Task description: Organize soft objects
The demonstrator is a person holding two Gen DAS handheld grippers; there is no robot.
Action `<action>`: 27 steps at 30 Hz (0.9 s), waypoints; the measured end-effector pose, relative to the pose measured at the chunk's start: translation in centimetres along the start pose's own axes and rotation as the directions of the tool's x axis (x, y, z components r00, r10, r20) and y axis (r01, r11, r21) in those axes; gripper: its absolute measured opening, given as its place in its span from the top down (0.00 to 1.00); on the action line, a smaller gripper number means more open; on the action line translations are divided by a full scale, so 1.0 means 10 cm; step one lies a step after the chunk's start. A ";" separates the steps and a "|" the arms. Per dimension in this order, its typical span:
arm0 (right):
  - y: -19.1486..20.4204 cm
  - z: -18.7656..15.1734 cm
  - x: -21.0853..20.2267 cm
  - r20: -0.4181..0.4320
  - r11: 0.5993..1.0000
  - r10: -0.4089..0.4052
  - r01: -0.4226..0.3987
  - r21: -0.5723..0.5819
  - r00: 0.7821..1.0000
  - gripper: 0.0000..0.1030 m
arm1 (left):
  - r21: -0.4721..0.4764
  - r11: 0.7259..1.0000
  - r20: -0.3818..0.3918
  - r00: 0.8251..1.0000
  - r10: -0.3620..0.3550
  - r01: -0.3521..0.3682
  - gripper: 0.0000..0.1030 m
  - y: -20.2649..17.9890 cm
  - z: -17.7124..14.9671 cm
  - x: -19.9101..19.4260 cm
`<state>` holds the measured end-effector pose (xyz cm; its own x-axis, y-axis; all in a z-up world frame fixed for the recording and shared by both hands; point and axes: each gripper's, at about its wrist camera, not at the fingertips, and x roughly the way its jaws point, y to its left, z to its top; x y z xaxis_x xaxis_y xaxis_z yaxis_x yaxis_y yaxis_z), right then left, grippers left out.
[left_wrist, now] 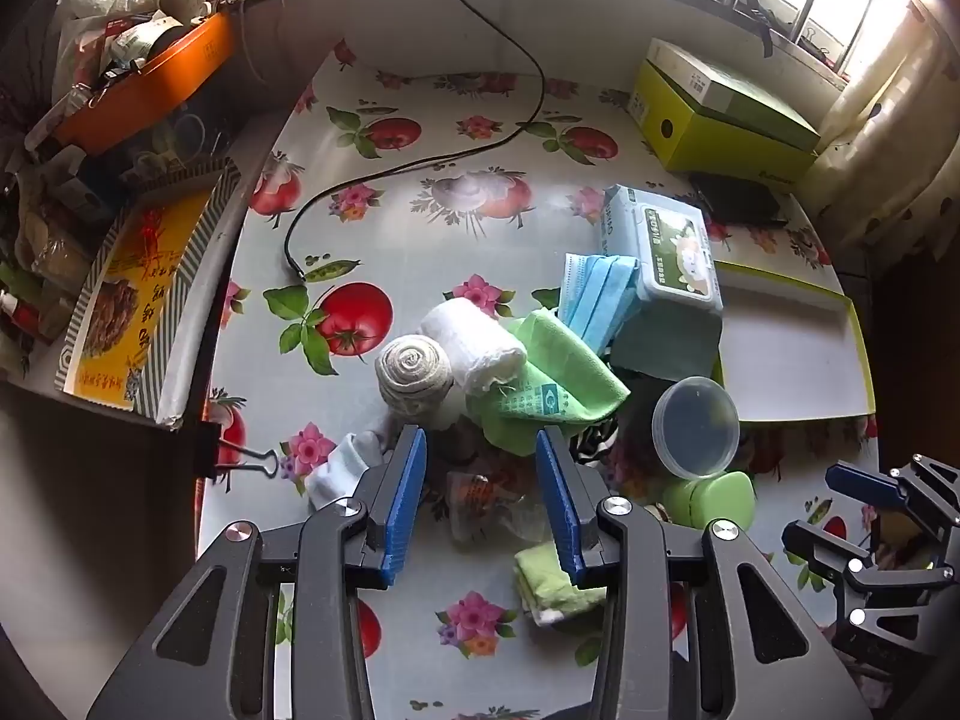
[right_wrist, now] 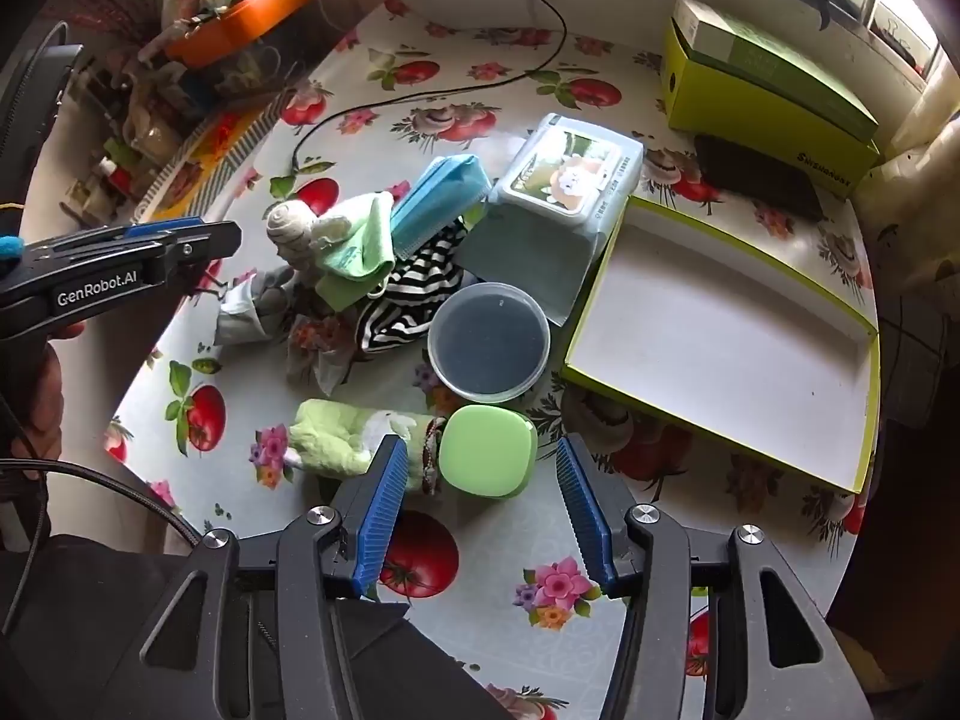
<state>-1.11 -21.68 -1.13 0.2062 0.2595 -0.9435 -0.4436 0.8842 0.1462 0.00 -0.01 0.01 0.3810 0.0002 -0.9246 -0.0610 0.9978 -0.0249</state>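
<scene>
Both grippers' jaws apart, empty; I risk my right gripper (right_wrist: 480, 516) grabbing the hard green case (right_wrist: 487, 450) beside the plush toy (right_wrist: 342, 438) near the table's (right_wrist: 498, 570) front edge.

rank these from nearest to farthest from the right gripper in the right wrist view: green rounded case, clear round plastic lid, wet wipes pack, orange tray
1. Green rounded case, just ahead of the right gripper, between its open jaws.
2. Clear round plastic lid, directly beyond the case at mid-table.
3. Wet wipes pack, farther back, leaning by the open box.
4. Orange tray, farthest, on the cluttered shelf at far left.
</scene>
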 end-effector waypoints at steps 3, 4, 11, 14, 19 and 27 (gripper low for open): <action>0.00 0.00 0.00 0.001 1.000 0.006 -0.006 0.001 1.000 0.50 | 0.002 1.000 -0.002 1.000 0.001 -0.001 0.62 0.00 0.00 0.00; 0.00 0.01 0.00 0.000 1.000 0.009 -0.009 0.002 1.000 0.50 | -0.001 1.000 -0.007 1.000 -0.001 0.001 0.62 0.00 0.00 0.00; 0.00 0.02 0.00 -0.003 1.000 0.012 -0.011 0.003 1.000 0.50 | -0.001 1.000 -0.011 1.000 -0.007 0.007 0.62 -0.01 0.00 0.03; 0.00 0.02 0.00 -0.004 1.000 0.013 -0.013 0.003 1.000 0.50 | -0.004 1.000 -0.006 1.000 -0.015 0.015 0.62 0.01 -0.02 0.04; 0.00 0.03 0.01 -0.005 1.000 0.015 -0.015 0.002 1.000 0.50 | -0.007 1.000 -0.010 1.000 -0.019 0.019 0.62 0.02 -0.01 0.02; 0.02 0.05 0.01 -0.007 1.000 0.014 -0.014 -0.001 1.000 0.50 | -0.006 1.000 -0.008 1.000 -0.007 0.007 0.62 0.00 -0.01 -0.01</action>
<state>-0.75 -21.33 -1.09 0.1938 0.2695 -0.9433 -0.4476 0.8799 0.1595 -0.10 -0.05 0.05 0.3739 -0.0069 -0.9275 -0.0639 0.9974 -0.0332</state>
